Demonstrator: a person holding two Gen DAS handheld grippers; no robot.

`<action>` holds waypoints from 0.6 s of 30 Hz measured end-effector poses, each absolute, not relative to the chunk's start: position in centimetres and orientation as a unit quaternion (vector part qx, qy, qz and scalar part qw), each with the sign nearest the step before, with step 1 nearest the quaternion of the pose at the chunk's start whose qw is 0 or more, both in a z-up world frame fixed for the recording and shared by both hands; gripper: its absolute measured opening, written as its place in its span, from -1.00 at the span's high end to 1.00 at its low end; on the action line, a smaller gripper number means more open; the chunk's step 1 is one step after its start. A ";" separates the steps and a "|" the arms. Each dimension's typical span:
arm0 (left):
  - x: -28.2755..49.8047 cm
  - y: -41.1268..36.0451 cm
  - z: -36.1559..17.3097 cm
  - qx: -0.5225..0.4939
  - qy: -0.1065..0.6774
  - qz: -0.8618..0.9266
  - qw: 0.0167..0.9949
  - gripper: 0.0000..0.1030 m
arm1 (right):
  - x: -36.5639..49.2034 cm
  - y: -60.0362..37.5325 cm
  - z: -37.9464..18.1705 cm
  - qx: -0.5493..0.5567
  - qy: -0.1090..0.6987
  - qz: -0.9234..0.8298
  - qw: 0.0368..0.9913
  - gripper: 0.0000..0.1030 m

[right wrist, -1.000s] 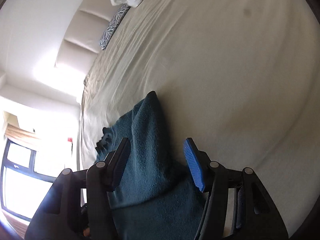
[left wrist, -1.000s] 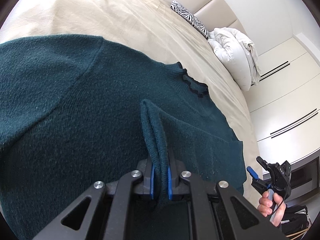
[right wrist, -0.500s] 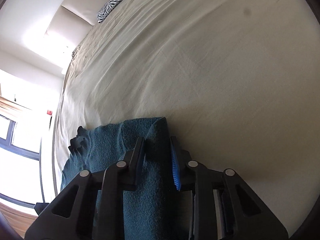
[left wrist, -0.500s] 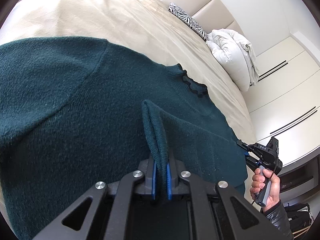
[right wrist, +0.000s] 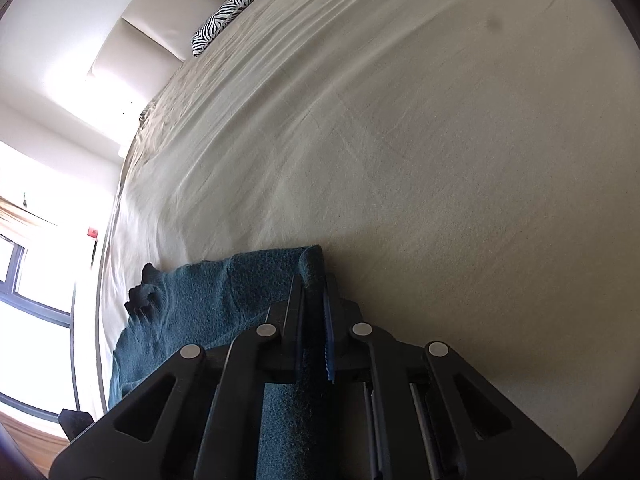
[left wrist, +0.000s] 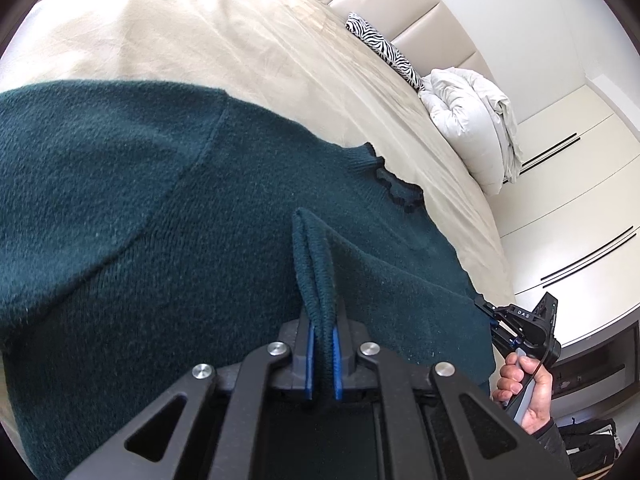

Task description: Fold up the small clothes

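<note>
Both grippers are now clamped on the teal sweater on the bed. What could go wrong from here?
1. The left gripper pinches only a thin ridge of the dark teal knit sweater; it may slip out during the lift.
2. The right gripper holds the very edge, so uneven pulling could skew the fold.
3. The frilled collar could bunch under the fold.

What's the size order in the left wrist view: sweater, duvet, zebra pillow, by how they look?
1. Sweater, fills most of the frame, but it is right at the camera.
2. Duvet, bundled white.
3. Zebra pillow, smallest; it lies farthest away, so its true size against the duvet is unsure.
</note>
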State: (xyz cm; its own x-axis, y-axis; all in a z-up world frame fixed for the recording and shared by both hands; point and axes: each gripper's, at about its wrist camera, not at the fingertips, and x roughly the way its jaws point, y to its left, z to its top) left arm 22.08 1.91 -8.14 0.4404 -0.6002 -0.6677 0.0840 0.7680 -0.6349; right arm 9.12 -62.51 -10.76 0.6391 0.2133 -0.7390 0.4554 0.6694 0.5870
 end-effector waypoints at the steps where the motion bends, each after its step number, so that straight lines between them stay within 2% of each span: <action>1: 22.2 1.9 -7.9 -0.264 0.481 -0.214 0.809 0.85 | 8.9 -62.6 -10.6 0.403 0.411 -0.075 0.814 0.87; 8: 21.8 1.4 -9.0 -0.239 0.479 -0.221 0.815 0.85 | 8.2 -63.6 -11.8 0.431 0.399 -0.067 0.807 0.86; 12: 21.7 1.5 -8.8 -0.242 0.478 -0.220 0.815 0.83 | 7.5 -63.6 -11.4 0.470 0.394 -0.038 0.789 0.74; 18: 21.7 1.7 -9.0 -0.248 0.480 -0.220 0.813 0.79 | 7.9 -61.0 -10.9 0.386 0.440 -0.050 0.810 0.74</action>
